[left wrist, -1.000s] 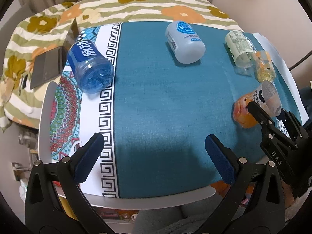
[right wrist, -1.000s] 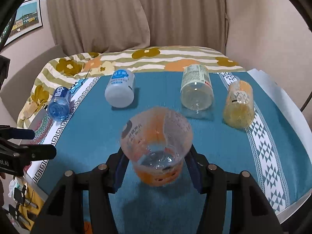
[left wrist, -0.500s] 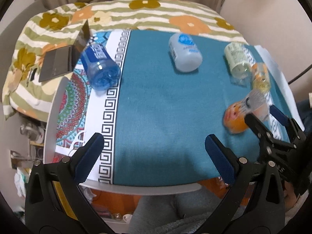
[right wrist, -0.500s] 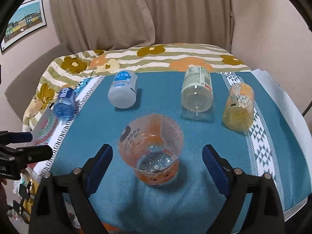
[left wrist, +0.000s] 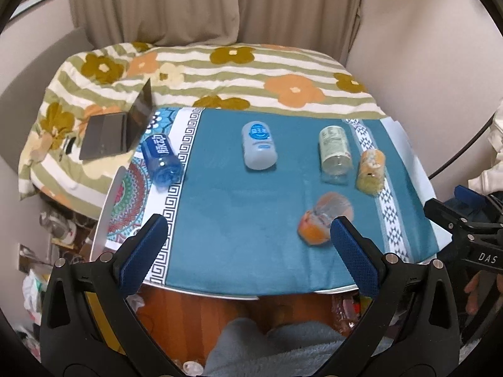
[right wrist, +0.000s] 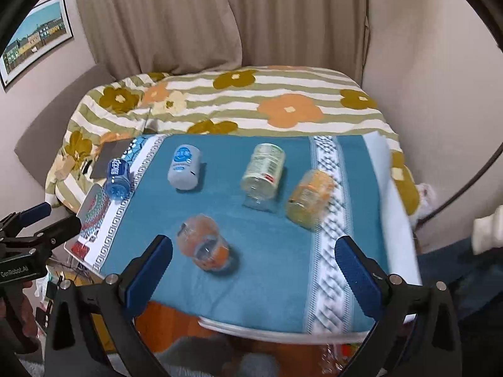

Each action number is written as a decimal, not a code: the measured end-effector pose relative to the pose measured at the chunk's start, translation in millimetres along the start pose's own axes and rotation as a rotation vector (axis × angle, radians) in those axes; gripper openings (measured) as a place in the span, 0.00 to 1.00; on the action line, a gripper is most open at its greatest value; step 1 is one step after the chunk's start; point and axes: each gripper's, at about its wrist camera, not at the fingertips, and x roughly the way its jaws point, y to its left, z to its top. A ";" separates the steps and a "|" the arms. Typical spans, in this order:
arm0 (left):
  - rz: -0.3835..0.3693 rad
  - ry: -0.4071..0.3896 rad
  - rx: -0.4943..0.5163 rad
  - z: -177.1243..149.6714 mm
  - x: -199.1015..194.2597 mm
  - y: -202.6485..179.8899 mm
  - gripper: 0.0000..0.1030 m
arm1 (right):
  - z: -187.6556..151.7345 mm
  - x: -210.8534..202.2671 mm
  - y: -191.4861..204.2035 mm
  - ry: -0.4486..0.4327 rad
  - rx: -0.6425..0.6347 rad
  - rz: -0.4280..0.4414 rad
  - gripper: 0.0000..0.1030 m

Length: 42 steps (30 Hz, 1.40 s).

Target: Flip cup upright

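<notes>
A clear plastic cup with an orange print [right wrist: 202, 242] stands upright on the blue tablecloth [right wrist: 270, 267], near the front; it also shows in the left wrist view [left wrist: 325, 218]. Several other cups lie on their sides behind it: a blue one [right wrist: 117, 179], a white one [right wrist: 184, 169], a clear green-labelled one [right wrist: 264, 171] and a yellow-orange one [right wrist: 309, 198]. My right gripper [right wrist: 254, 267] is open and empty, pulled back above the table's front edge. My left gripper [left wrist: 248, 253] is open and empty, also back from the table.
The small table [left wrist: 103, 220] stands against a bed with a flowered striped cover [left wrist: 239, 75]. An open laptop [left wrist: 116, 132] lies on the bed at the left. Clutter sits on the floor at the left, and an orange floor shows under the table.
My right gripper opened and let go of the orange-print cup, which now stands on the cloth. Both grippers drew back and up, away from the table.
</notes>
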 end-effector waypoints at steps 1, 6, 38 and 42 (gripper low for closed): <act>0.000 -0.003 -0.001 -1.5 -3.7 -3.9 1.00 | -0.5 -3.6 -2.8 0.012 0.000 -0.010 1.00; 0.018 -0.007 0.025 -13.1 -15.1 -19.2 1.00 | -12.8 -12.5 -15.6 0.063 0.020 -0.038 1.00; 0.012 -0.021 0.072 -13.7 -18.7 -16.5 1.00 | -19.0 -25.8 -10.1 0.026 0.079 -0.103 1.00; 0.013 -0.021 0.072 -12.6 -18.3 -15.6 1.00 | -18.1 -25.4 -9.1 0.026 0.081 -0.110 1.00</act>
